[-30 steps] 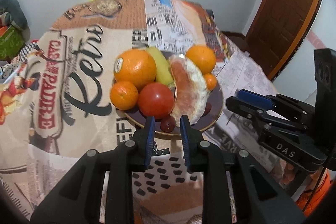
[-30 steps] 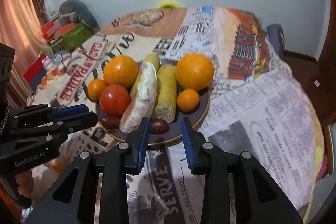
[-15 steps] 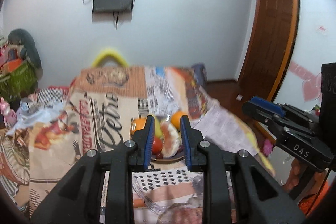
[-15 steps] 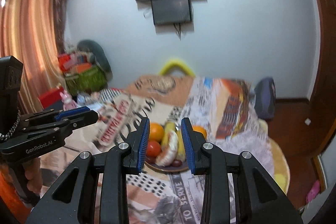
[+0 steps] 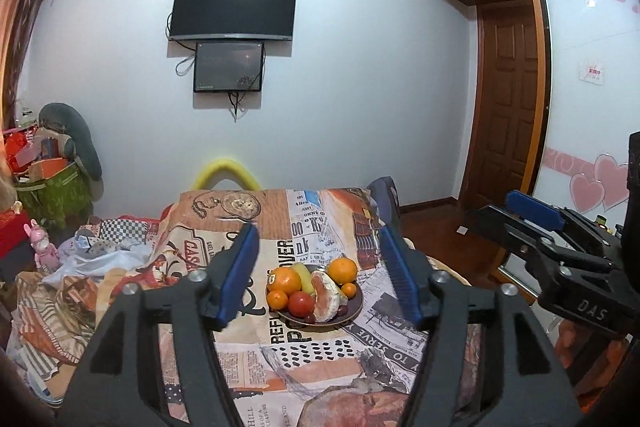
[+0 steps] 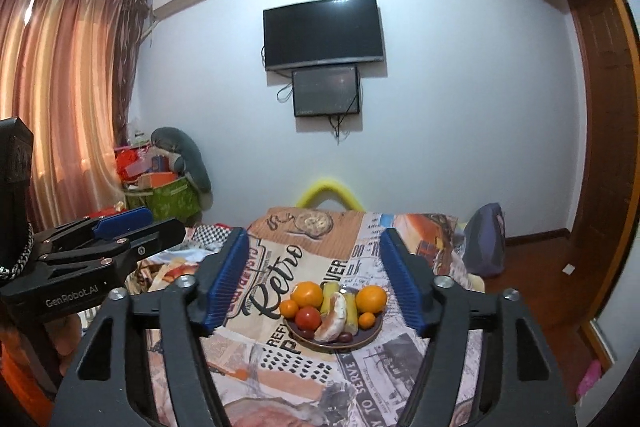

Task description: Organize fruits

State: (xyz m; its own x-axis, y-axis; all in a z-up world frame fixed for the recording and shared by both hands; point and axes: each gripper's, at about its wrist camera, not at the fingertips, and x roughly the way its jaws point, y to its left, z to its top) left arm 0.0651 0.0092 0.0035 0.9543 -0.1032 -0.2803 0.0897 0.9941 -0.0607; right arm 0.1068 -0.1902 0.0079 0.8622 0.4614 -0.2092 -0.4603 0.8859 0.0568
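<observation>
A dark round plate (image 5: pixel 354 311) (image 6: pixel 370 337) sits on the printed tablecloth and holds oranges (image 5: pixel 285 280) (image 6: pixel 371 299), a red tomato (image 5: pixel 301 303) (image 6: pixel 308 317), a peeled grapefruit piece (image 5: pixel 326 297) (image 6: pixel 334 317), yellow-green fruit and dark grapes. My left gripper (image 5: pixel 320 271) is open and empty, well back from and above the plate. My right gripper (image 6: pixel 312 277) is open and empty, also well back. Each gripper shows at the side of the other's view: the right one (image 5: pixel 560 247), the left one (image 6: pixel 92 247).
The table (image 5: pixel 240 211) is covered with a retro newspaper-print cloth. A yellow chair back (image 5: pixel 226 171) and a dark bag (image 6: pixel 486 243) stand at its far side. Clutter and a green box (image 6: pixel 168 199) sit left; a wooden door (image 5: pixel 504 99) is right.
Both grippers have pulled back and tilted up from close over the plate, and both have opened wide from nearly shut.
</observation>
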